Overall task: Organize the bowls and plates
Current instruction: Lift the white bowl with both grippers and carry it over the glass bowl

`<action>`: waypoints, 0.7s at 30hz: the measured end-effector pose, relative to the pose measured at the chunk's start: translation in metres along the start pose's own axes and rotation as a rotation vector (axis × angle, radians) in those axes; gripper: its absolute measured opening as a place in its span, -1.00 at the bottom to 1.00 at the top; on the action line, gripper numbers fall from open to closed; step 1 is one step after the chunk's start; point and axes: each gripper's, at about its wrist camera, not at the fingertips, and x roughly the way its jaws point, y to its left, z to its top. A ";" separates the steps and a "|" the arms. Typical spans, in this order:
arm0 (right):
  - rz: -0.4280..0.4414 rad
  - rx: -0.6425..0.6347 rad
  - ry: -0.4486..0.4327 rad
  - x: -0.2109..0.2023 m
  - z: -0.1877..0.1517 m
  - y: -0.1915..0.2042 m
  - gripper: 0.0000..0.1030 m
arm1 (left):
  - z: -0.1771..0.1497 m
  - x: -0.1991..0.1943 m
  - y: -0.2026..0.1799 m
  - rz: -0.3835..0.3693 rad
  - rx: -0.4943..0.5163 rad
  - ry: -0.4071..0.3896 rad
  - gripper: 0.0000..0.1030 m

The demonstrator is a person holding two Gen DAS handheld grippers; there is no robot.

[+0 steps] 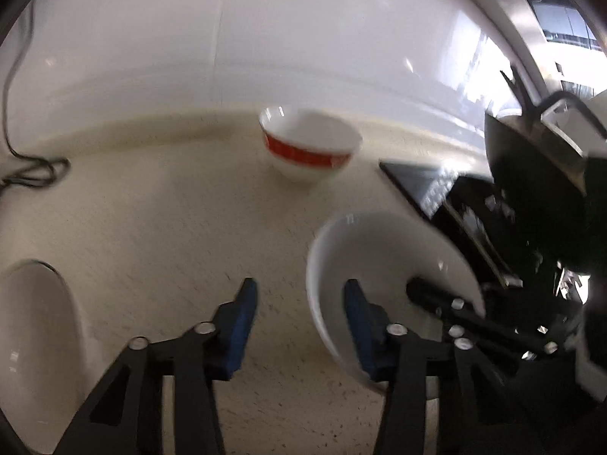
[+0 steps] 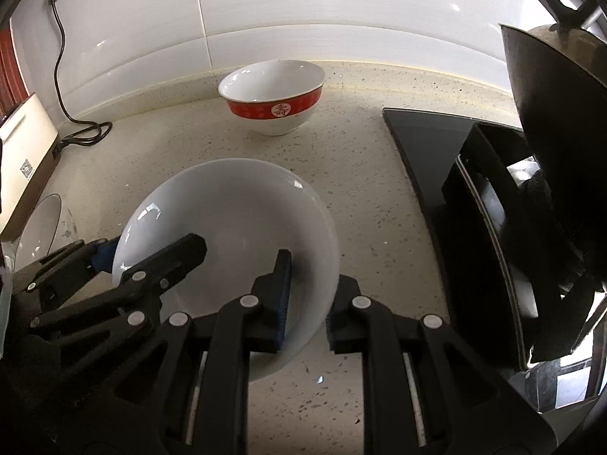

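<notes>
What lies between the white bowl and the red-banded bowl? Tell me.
Only bare speckled counter separates the white bowl from the red-banded bowl; the right wrist view shows it best.

Speckled cream countertop (image 2: 360,174): red-banded bowl (image 2: 274,96) near backsplash, black cooktop (image 2: 428,159) right, cord (image 2: 81,132) left.

We find the left wrist view smeared by motion blur: the white bowl with a red band (image 1: 309,148) is soft-edged. Daylight enters at two o'clock, blowing out the glossy white wall tiles (image 1: 474,76). The right wrist view is sharp and evenly lit, with small glare spots on the plain white bowl (image 2: 227,212). Both frames bow and darken at the rim.
</notes>
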 end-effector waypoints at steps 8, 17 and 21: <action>0.020 -0.021 -0.008 0.000 -0.001 0.004 -0.62 | -0.009 -0.009 -0.011 0.020 0.060 -0.054 -0.64; 0.063 -0.033 -0.034 -0.002 -0.001 0.011 -0.67 | -0.011 -0.014 0.004 0.004 -0.016 -0.056 -0.67; 0.102 -0.026 -0.073 -0.009 0.000 0.013 -0.67 | -0.011 -0.023 0.010 -0.004 -0.039 -0.083 -0.67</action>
